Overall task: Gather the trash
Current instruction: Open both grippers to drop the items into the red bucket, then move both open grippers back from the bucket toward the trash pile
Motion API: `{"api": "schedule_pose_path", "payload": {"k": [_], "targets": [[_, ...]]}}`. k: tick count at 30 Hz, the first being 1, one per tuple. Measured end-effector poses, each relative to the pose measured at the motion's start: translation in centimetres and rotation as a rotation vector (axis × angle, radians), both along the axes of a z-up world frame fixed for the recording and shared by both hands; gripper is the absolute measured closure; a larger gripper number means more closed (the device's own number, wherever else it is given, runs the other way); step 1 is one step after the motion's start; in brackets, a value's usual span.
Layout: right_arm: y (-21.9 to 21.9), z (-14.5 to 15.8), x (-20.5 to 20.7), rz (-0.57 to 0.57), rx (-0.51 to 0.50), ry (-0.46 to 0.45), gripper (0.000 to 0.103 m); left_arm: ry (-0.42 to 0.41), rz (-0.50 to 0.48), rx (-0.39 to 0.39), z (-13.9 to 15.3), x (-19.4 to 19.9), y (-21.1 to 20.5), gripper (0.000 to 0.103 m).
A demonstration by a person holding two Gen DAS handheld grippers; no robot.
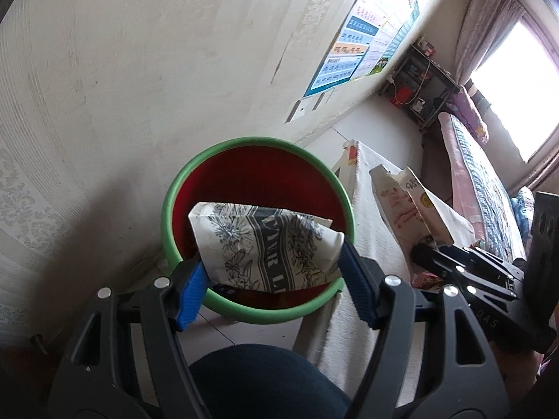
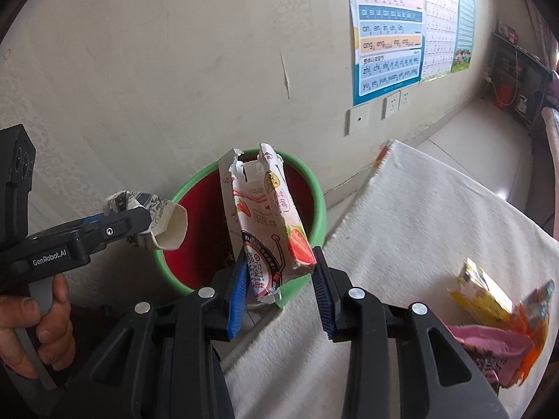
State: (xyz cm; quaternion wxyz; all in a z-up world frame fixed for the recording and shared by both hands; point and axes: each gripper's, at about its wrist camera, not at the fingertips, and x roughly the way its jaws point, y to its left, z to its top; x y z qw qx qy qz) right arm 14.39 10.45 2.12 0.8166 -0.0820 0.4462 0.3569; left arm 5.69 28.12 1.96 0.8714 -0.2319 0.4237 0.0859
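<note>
A red bin with a green rim [image 1: 244, 139] [image 2: 190, 183] stands on the floor against the wall, beside the table. My left gripper [image 1: 270, 258] [image 2: 148, 225] is shut on a crushed paper cup [image 1: 265, 244] [image 2: 171, 227] with a blue-grey flower print, held above the bin's mouth. My right gripper [image 2: 279, 262] [image 1: 429, 253] is shut on a torn-open strawberry milk carton [image 2: 265, 223] [image 1: 412, 202], which stands upright between the blue pads, near the bin's rim on the table side.
A white cloth covers the table [image 2: 436, 216] [image 1: 370, 244]. On it lie a yellow box [image 2: 485, 296] and a pink wrapper [image 2: 496, 345]. A hand [image 2: 38, 328] grips the left tool. Posters [image 2: 387, 35] hang on the wall; a dark shelf [image 2: 517, 70] and bed [image 1: 482, 192] stand beyond.
</note>
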Motion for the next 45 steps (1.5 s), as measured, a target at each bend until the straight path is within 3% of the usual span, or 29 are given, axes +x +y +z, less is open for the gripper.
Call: {"api": "schedule_pose_path", "payload": {"k": [17, 21, 24, 26, 29, 45], "targets": [[5.1, -1.8, 0.9, 0.043, -0.053, 0.001, 0.068, -0.015, 0.023, -0.046, -0.4, 1.8, 2.9, 0.036], [5.5, -2.1, 1.5, 0.038, -0.066, -0.003, 0.051, -0.008, 0.029, -0.041, -0.4, 1.6, 3.2, 0.033], [5.4, -2.4, 1.2, 0.040, -0.086, -0.009, 0.033, -0.014, 0.060, -0.043, -0.6, 1.1, 3.8, 0.018], [5.2, -2.5, 1.2, 0.034, -0.088, -0.010, 0.027, -0.022, 0.098, -0.039, -0.6, 0.5, 4.4, 0.006], [4.9, -2.7, 1.0, 0.020, -0.106, -0.013, 0.012, -0.020, 0.123, -0.046, -0.7, 0.0, 4.8, 0.006], [-0.1, -0.3, -0.9, -0.034, -0.083, -0.044, 0.009, 0.001, 0.035, -0.042, -0.3, 0.2, 0.2, 0.005]]}}
